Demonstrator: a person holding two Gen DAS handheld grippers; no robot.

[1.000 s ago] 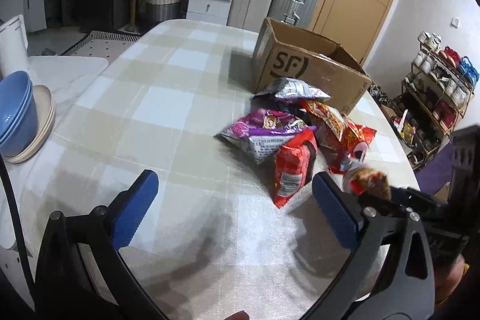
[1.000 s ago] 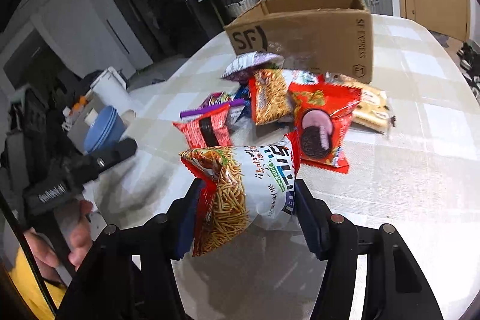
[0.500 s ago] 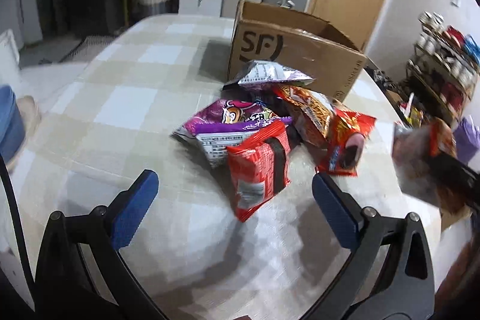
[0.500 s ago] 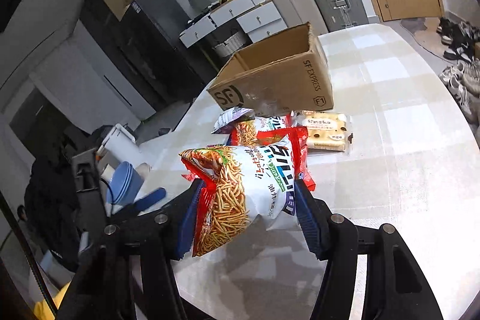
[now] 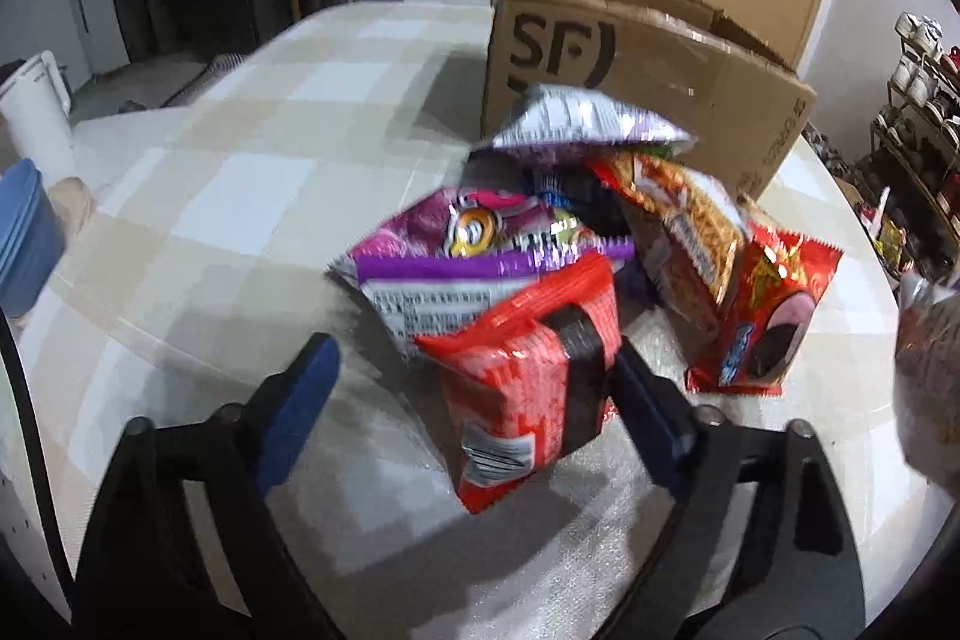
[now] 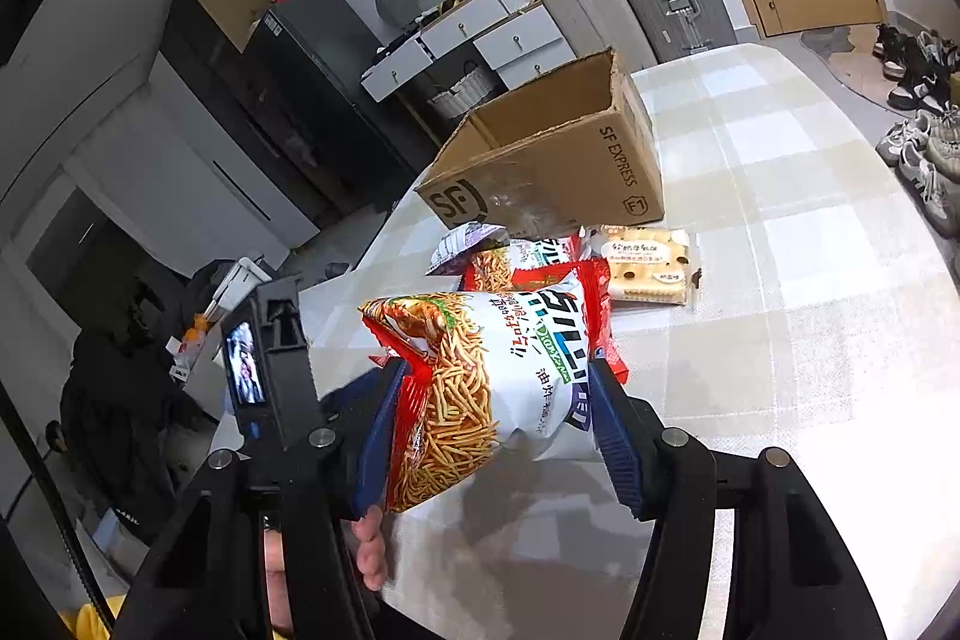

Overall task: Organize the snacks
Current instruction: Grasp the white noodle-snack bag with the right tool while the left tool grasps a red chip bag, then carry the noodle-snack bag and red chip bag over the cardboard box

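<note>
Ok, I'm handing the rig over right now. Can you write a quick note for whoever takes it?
Right tool: shut on the noodle snack bag, held up above the table, short of the cardboard box.
Left tool: open, low over the table, with the red packet between its fingers, not gripped.
Pile in front of the box: purple bag, silver bag, cookie packet, cracker pack.
Done: one bag lifted. What shows of the box interior looks empty.
Left: drop the held bag in the box, then move the rest of the pile.
</note>
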